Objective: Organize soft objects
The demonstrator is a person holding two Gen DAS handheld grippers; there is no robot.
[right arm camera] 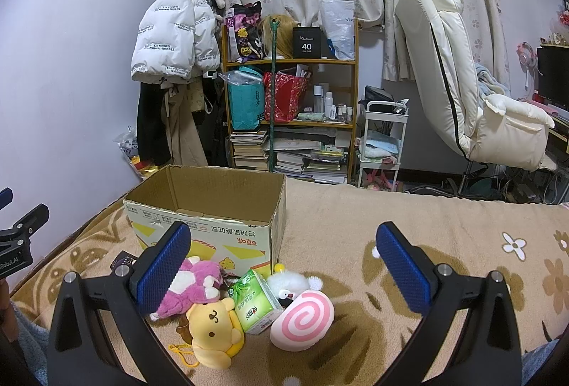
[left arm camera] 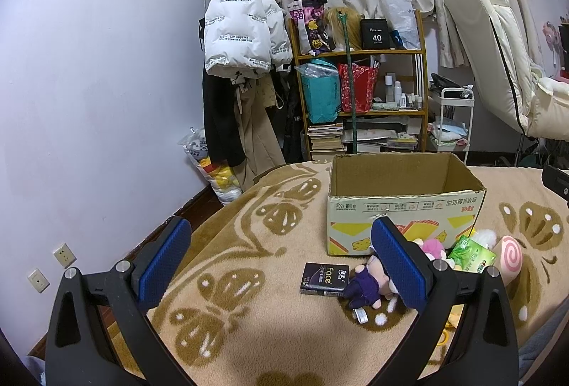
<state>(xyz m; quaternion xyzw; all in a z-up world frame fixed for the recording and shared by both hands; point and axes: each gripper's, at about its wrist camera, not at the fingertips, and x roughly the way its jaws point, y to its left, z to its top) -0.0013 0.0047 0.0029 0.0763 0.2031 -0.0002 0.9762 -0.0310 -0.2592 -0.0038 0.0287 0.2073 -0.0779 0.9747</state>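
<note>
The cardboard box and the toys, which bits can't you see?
- Open brown cardboard box: its floor, both views, hidden by the front wall.
- Purple-dressed plush doll: its face, left wrist view, behind the left tongs' blue pad.
- Pink-and-white plush toy: right wrist view, partly behind the right tongs' pad.

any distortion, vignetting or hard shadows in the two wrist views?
Left wrist: heavy fisheye bend, dark corners, soft shadow on the blanket between the open left tongs. Right wrist: same bend and dark corners; right tongs open, cardboard box and plush toys sharp, no glare.
</note>
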